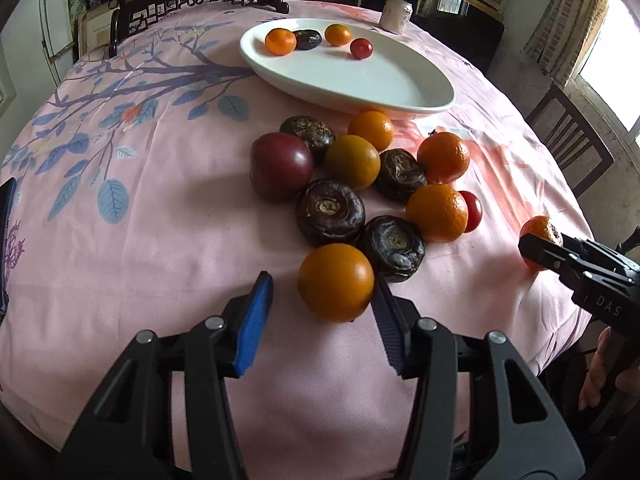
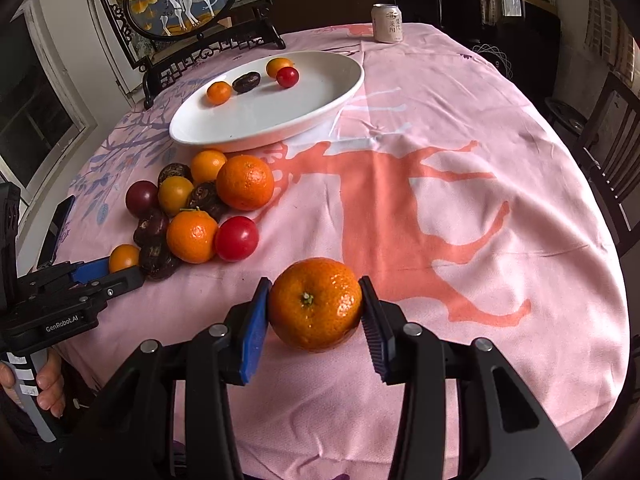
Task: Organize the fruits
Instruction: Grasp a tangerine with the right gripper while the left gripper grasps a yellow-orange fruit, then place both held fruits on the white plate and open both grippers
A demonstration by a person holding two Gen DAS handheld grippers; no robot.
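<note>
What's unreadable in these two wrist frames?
- Right gripper grip: pads flank the mandarin; contact unclear in the right view, and in the left view its fingers cover most of the fruit.
- Left gripper: right finger against the orange, left pad apart.
- Can label: too small.
- Plate near rim hides the fruit behind it, left view.

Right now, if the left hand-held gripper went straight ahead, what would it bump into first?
The left hand-held gripper would probably meet the smooth orange fruit first, between its open fingers; a dark water chestnut sits just behind.
</note>
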